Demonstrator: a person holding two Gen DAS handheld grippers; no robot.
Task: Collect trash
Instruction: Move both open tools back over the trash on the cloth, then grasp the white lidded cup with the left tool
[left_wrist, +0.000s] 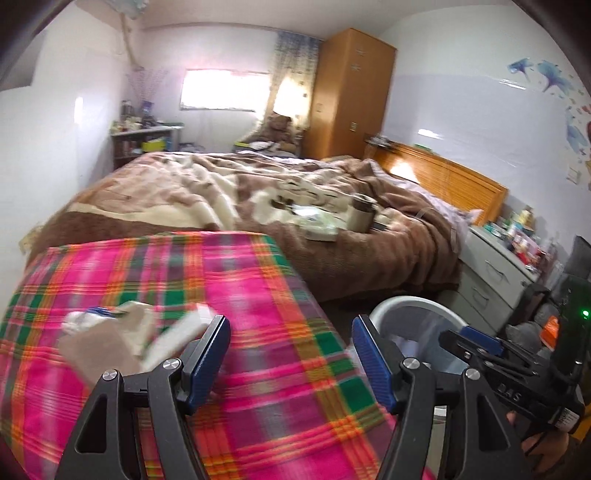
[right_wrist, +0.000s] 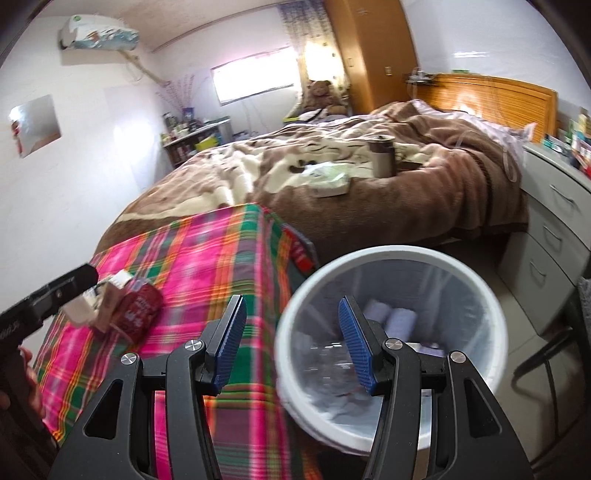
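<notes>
A heap of trash lies on the pink and green plaid cloth (left_wrist: 258, 295): a white box, brown cardboard (left_wrist: 99, 343) and a red packet (right_wrist: 138, 310). My left gripper (left_wrist: 290, 339) hovers over the cloth just right of the heap, open with nothing between its fingers. The white bin (right_wrist: 388, 254), lined with a clear bag, stands on the floor right of the cloth and holds a clear bottle and pale rolls. Above the bin's left rim my right gripper (right_wrist: 291, 321) is open and holds nothing. It also shows at the right of the left wrist view (left_wrist: 465, 338).
Behind the plaid surface is a bed with a brown blanket (left_wrist: 207, 192); a green-white packet (left_wrist: 321, 227) and a cup (right_wrist: 382, 157) lie on it. Grey drawers (right_wrist: 554, 236) stand right of the bin, a dark chair frame (right_wrist: 546, 354) beside them.
</notes>
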